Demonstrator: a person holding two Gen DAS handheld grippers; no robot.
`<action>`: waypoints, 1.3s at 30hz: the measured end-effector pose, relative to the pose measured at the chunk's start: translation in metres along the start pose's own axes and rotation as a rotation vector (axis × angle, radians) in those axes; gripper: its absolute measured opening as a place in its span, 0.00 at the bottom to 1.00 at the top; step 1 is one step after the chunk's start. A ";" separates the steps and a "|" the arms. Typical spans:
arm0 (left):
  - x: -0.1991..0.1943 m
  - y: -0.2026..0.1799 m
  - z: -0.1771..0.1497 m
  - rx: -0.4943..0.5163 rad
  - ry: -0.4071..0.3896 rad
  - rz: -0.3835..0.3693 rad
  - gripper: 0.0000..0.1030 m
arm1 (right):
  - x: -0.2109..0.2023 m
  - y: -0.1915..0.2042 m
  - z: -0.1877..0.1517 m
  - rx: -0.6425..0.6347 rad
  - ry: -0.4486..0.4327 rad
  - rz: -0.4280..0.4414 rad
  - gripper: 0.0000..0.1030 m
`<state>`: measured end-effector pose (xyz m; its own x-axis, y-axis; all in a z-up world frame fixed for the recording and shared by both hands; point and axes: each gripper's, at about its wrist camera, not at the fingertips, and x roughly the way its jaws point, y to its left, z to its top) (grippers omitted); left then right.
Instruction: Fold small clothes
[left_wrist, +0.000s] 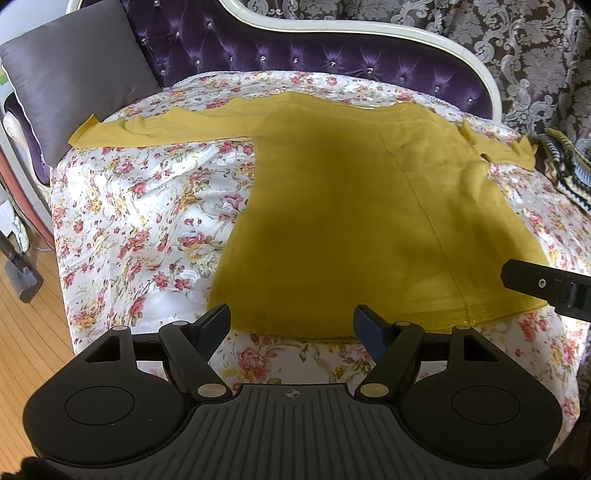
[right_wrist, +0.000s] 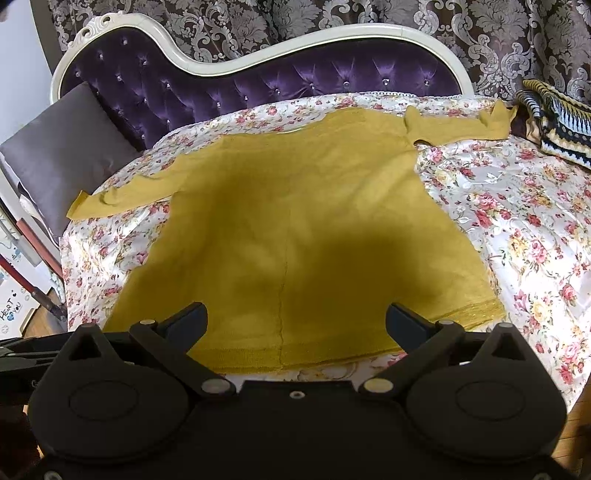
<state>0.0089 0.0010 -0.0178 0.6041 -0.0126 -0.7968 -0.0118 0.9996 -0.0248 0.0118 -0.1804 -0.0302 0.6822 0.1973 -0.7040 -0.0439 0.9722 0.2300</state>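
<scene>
- Left wrist view: chaise (left_wrist: 295, 48) with purple tufted back and white frame, seat covered by a floral sheet (left_wrist: 140, 221).
- Mustard sweater (left_wrist: 351, 221) lies flat on the sheet, unfolded, both sleeves stretched out sideways, hem toward the grippers, neckline toward the backrest.
- Grey cushion (left_wrist: 70, 74) sits at the left end of the chaise, just past the left sleeve cuff.
- Striped knit blanket (right_wrist: 554, 118) is bunched at the right end, beside the right sleeve cuff.
- Left gripper (left_wrist: 291, 321): jaws well apart, nothing held. The sweater's hem runs across just beyond the fingertips, toward its left corner. Pads don't press on the cloth.
- Right gripper (right_wrist: 295, 319): jaws spread wide, nothing between the pads. It hangs over the hem's middle-to-right stretch, and the centre seam runs up between the two fingers. No visible contact with the fabric.
- Right gripper also pokes into the left wrist view from the right edge, over the hem's right corner; whether it touches there, can't tell.
</scene>
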 end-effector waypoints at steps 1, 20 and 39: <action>0.000 0.000 0.000 -0.001 0.002 0.001 0.70 | 0.000 0.000 0.000 -0.001 0.001 0.003 0.99; 0.013 0.007 0.001 -0.026 0.039 0.006 0.70 | 0.008 -0.001 0.002 0.011 0.000 0.031 0.99; 0.026 0.009 0.022 0.018 0.002 0.032 0.54 | 0.007 0.006 0.028 -0.016 -0.259 0.119 0.99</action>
<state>0.0421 0.0106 -0.0249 0.6021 0.0190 -0.7982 -0.0167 0.9998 0.0111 0.0369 -0.1770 -0.0152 0.8350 0.2738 -0.4773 -0.1452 0.9463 0.2889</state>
